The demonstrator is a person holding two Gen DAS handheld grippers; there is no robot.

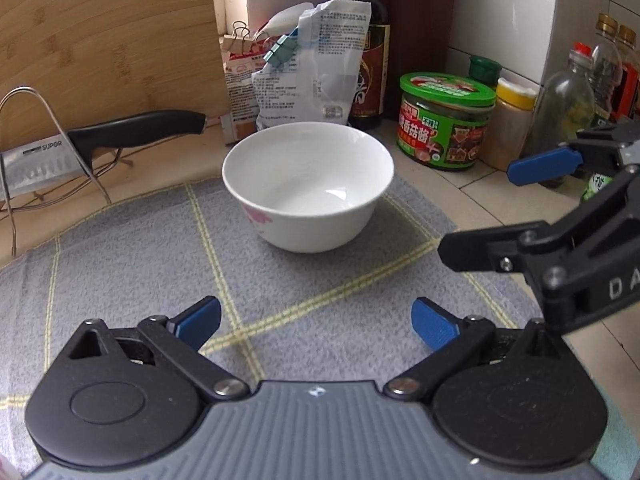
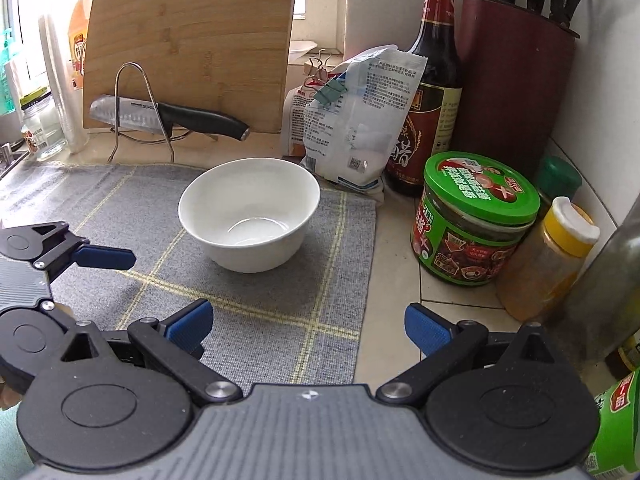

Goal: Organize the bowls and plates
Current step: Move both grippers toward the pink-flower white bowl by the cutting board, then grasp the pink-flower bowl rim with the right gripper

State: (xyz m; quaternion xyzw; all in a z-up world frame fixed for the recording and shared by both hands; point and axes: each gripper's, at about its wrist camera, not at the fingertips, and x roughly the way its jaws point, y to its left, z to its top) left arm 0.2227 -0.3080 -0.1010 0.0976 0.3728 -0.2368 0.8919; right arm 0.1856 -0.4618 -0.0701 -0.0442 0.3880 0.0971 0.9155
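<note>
Leaning upright against the back wall, a wooden cutting board, with a wire rack in front of it holding a black-handled knife flat across its loops. Spread over the counter, a grey mat crossed by yellow stripes. Standing in the far right corner, a dark red utensil holder, and beside it a tall dark sauce bottle. Propped in front of the bottle, a clipped white bag. Sitting upright and empty on the far right part of the mat, a white bowl with a pink flower mark on its outer side, touched by neither tool. Just off the mat to the bowl's right, a green-lidded jar, then a smaller yellow-capped spice jar next to it. Hovering over the near part of the mat, left gripper, spread wide and empty, aimed toward the bowl. Just beside it, over the mat's right edge, right gripper, likewise spread wide with nothing between its blue fingertips.
</note>
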